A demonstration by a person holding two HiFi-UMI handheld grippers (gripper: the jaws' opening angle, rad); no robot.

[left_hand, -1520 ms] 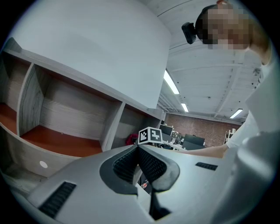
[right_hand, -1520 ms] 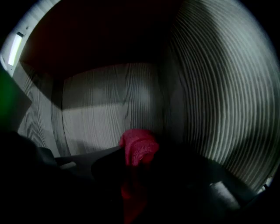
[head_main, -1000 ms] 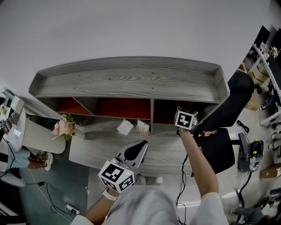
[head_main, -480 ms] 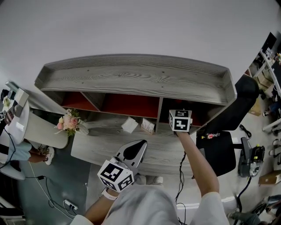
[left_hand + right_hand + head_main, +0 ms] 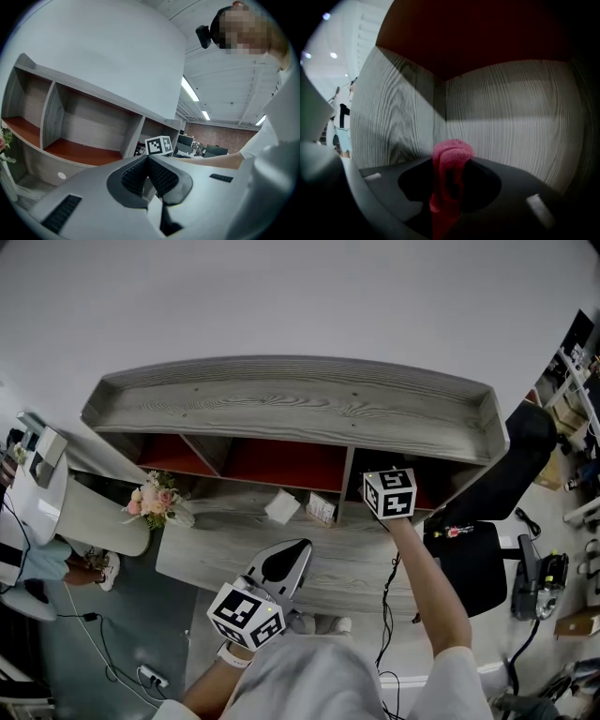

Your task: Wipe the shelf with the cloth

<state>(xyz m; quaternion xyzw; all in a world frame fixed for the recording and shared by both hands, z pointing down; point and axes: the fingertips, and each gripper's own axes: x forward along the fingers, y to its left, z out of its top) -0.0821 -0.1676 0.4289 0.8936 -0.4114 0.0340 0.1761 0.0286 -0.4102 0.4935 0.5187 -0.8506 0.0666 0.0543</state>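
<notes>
The shelf (image 5: 291,409) is a grey wood unit with red-lined compartments. My right gripper (image 5: 449,161) is shut on a pink-red cloth (image 5: 451,154), bunched between its jaws. It reaches into the right-hand compartment; in the head view only its marker cube (image 5: 389,493) shows at the opening. The cloth faces the corner where the grey divider wall (image 5: 393,108) meets the back panel (image 5: 511,117), with a red panel (image 5: 478,37) above in that view. My left gripper (image 5: 292,554) hangs shut and empty over the lower ledge (image 5: 356,563), jaws pressed together (image 5: 146,161).
On the ledge stand a flower bouquet (image 5: 152,503), a white box (image 5: 281,507) and a small card box (image 5: 321,509). A black chair (image 5: 473,559) is right of the shelf. A white round table (image 5: 66,512) and a person (image 5: 28,563) are at the left.
My right gripper has shifted left inside the right compartment, closer to the divider, still holding the cloth. The left gripper has not moved. The head view has drifted slightly.
</notes>
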